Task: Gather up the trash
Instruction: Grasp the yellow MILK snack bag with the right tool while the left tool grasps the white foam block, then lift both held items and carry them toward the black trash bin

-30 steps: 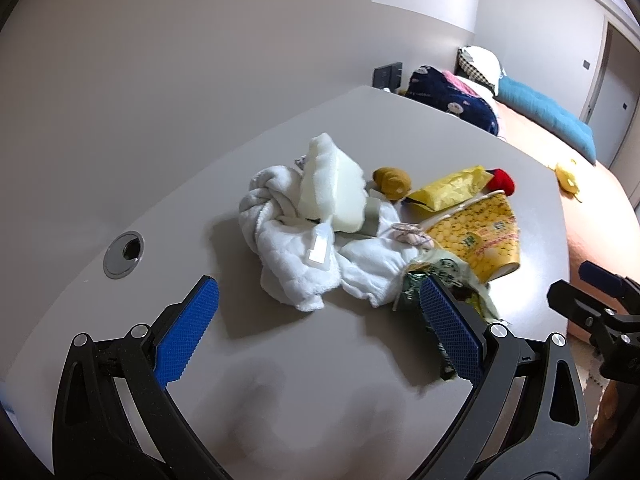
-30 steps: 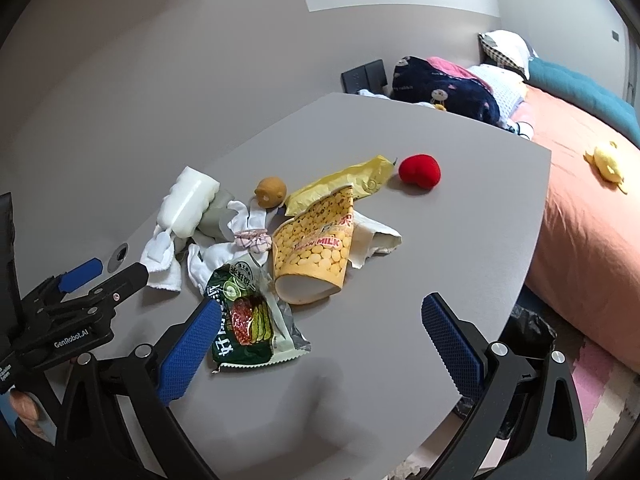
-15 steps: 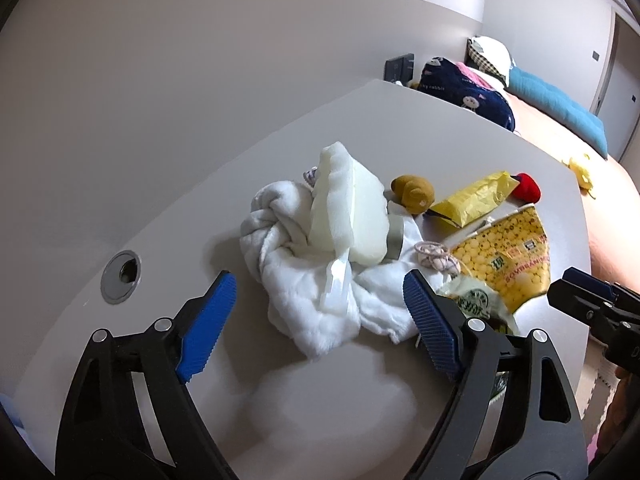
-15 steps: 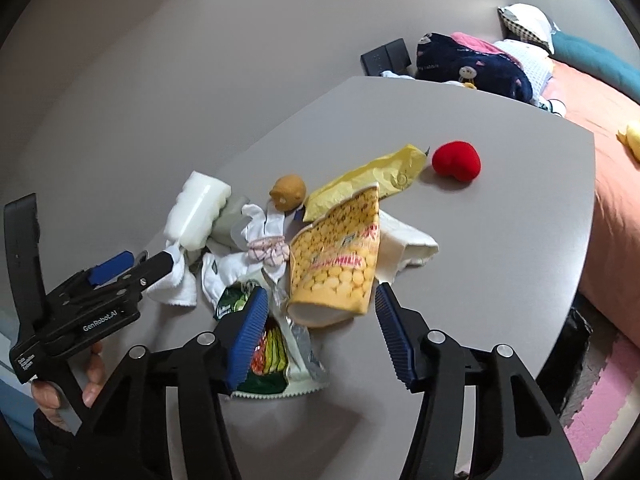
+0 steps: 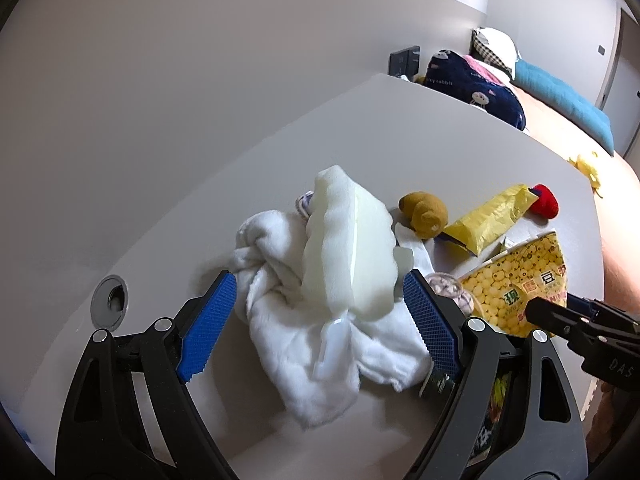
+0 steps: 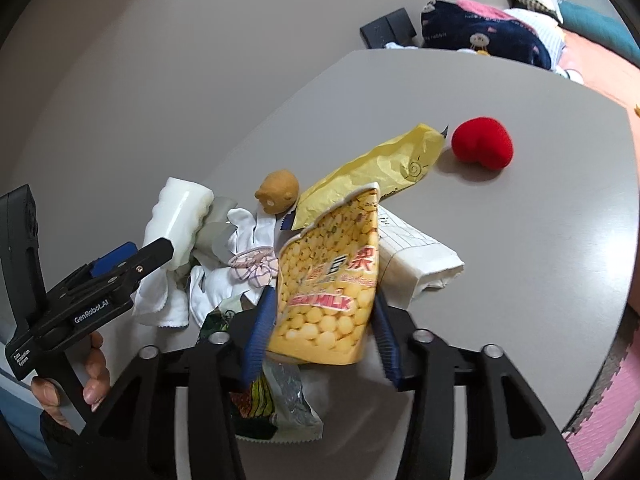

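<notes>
A litter pile lies on the grey table (image 6: 520,220). My left gripper (image 5: 320,320) hovers open over the white towel (image 5: 280,328) and the pale foam block (image 5: 348,248), one blue pad on either side of them, neither visibly pressing. My right gripper (image 6: 320,336) is closing on the near end of the yellow bean-print pouch (image 6: 328,264), and both pads meet its edges. Under the pouch lies a green snack packet (image 6: 272,404). A yellow wrapper (image 6: 380,164) and a folded white paper (image 6: 416,256) lie beyond it. The left gripper's tip (image 6: 120,268) shows at the left, a hand on its handle.
A brown plush toy (image 6: 280,192), a red plush heart (image 6: 482,142) and a checked scrunchie (image 6: 252,266) share the table. A cable hole (image 5: 110,300) sits at the left. A bed with pillows (image 5: 560,92) stands past the table's far edge, and a pink floor mat (image 6: 600,420) lies below.
Both grippers have moved in toward the pile. The left jaws narrowed a little around the towel and foam. The right jaws drew in from wide apart to the pouch's edges.
</notes>
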`<state>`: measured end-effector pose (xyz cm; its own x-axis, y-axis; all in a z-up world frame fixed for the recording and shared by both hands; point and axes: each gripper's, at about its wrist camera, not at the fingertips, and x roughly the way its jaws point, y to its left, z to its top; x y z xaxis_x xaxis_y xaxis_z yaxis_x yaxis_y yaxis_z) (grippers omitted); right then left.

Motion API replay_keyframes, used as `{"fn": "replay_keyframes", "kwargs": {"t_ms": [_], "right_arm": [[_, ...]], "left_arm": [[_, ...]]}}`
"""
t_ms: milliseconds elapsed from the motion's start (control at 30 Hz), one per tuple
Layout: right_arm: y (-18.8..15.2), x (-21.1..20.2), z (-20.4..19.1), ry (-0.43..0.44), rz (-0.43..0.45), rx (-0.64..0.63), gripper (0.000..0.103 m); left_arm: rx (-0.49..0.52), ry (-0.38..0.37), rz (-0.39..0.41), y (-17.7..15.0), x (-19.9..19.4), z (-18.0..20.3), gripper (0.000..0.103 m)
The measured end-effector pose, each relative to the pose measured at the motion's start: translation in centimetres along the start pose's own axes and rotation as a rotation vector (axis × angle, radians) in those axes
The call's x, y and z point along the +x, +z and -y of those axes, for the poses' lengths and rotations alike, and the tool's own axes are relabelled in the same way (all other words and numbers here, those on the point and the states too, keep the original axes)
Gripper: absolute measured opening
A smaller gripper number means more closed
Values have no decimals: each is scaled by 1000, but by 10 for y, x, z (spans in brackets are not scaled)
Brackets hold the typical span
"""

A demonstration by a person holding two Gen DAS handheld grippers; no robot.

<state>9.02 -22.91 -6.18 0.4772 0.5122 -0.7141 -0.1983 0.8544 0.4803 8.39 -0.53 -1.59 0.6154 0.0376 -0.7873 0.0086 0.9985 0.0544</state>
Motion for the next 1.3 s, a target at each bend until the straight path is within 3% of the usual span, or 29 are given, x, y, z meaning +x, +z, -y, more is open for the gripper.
{"fn": "replay_keyframes", "kwargs": {"t_ms": [167,267,400,467,500,567,967,1300], "right_arm": [[1,-4,5,13,26,8,41],[2,-7,7,18,35,10,40],[5,-12,7,26,48,5,40],[5,-16,4,25,64,0,39],[5,-20,3,28,72,-4,39],[5,-26,2,30,90,-7,39],[2,-82,11,-11,186,-4,39],[-3,-125,31,-44,243,17,39]], "left_arm": [[12,12,-20,9,14,5,80],[24,24,-42,13,24,8,61],[49,59,-48,16,27,11,48],[48,57,-46,16,26,9,42],[40,55,-43,16,25,7,32],[0,27,-37,15,20,-1,28],[-9,10,65,18,-32,11,25],[19,-63,88,24,-49,44,26]]}}
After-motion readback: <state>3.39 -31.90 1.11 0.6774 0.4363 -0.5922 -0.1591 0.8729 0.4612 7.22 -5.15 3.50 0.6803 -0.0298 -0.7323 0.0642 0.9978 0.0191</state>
